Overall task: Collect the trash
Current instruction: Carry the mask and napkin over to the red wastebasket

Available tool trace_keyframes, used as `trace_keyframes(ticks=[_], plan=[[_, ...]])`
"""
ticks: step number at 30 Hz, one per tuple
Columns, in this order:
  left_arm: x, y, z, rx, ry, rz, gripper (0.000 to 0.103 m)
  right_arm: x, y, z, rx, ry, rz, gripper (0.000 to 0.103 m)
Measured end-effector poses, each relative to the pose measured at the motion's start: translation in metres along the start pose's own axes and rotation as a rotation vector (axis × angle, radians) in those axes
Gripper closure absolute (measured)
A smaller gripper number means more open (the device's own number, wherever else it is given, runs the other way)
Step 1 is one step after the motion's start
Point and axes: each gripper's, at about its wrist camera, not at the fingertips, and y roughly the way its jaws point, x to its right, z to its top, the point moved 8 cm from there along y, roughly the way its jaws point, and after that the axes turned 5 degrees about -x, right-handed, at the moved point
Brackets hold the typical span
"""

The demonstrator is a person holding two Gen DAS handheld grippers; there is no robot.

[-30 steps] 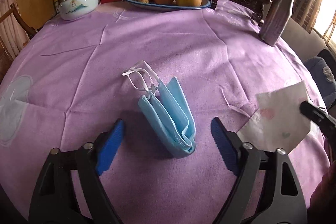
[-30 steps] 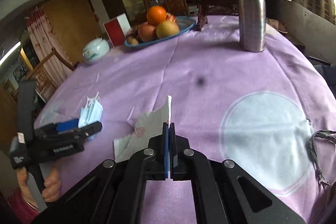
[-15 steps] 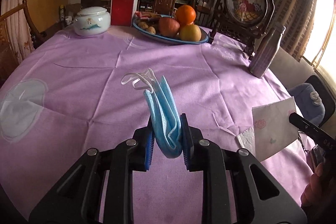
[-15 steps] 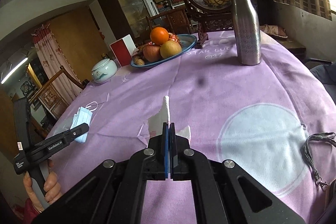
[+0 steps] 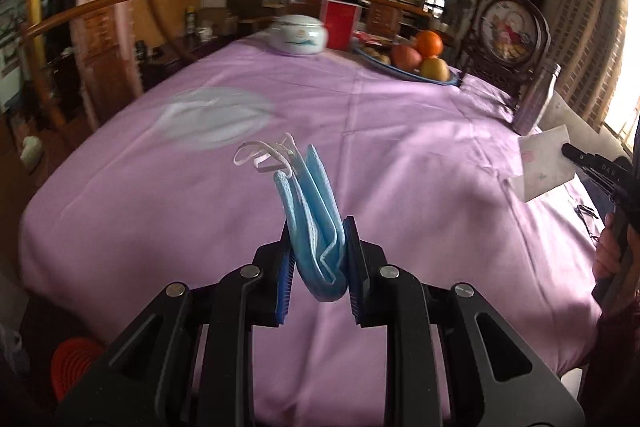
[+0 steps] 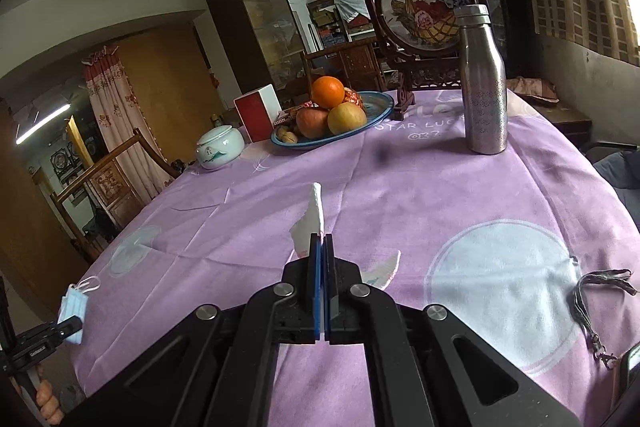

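My left tongs [image 5: 316,251] clenched on folded blue mask [image 5: 310,211], long axis upright, ear loops up, above purple worktop [image 5: 400,155], right tongs [image 6: 321,267] pinching white napkin [image 6: 314,211] edge-on, its printed face seen only from left camera

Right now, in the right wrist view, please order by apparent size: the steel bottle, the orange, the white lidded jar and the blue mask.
1. steel bottle
2. white lidded jar
3. blue mask and orange: alike, and the mask is nearer, so unranked.
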Motion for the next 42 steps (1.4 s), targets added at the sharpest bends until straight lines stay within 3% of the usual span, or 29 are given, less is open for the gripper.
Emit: trace_keyframes(ticks=[5,10,13,18,21,30,37,42], plan=[[-0.079,-0.049,-0.047,0.009,-0.113,0.119,0.078,-0.006,-0.002,-0.005,0.003,-0.021,0.002,0.101],[-0.143,-0.07,-0.106,-0.028,-0.209,0.252,0.078,-0.008,-0.002,-0.01,-0.008,-0.025,0.004,0.101],[-0.168,-0.08,-0.137,-0.027,-0.247,0.324,0.078,-0.011,-0.001,-0.016,-0.027,-0.012,0.037,0.101],[-0.196,-0.096,-0.169,-0.002,-0.3,0.361,0.078,-0.046,-0.005,-0.025,-0.052,-0.032,0.074,0.101],[-0.21,-0.105,-0.179,0.019,-0.32,0.365,0.078,-0.098,-0.01,-0.027,-0.066,-0.073,0.145,0.101],[-0.241,-0.138,-0.195,0.102,-0.34,0.402,0.078,-0.305,-0.051,-0.057,-0.084,-0.321,0.425,0.102],[-0.264,-0.148,-0.204,0.131,-0.369,0.395,0.078,-0.444,-0.074,-0.121,-0.177,-0.5,0.617,0.102],[-0.279,-0.144,-0.217,0.118,-0.388,0.41,0.078,-0.51,-0.076,-0.174,-0.269,-0.592,0.699,0.102]])
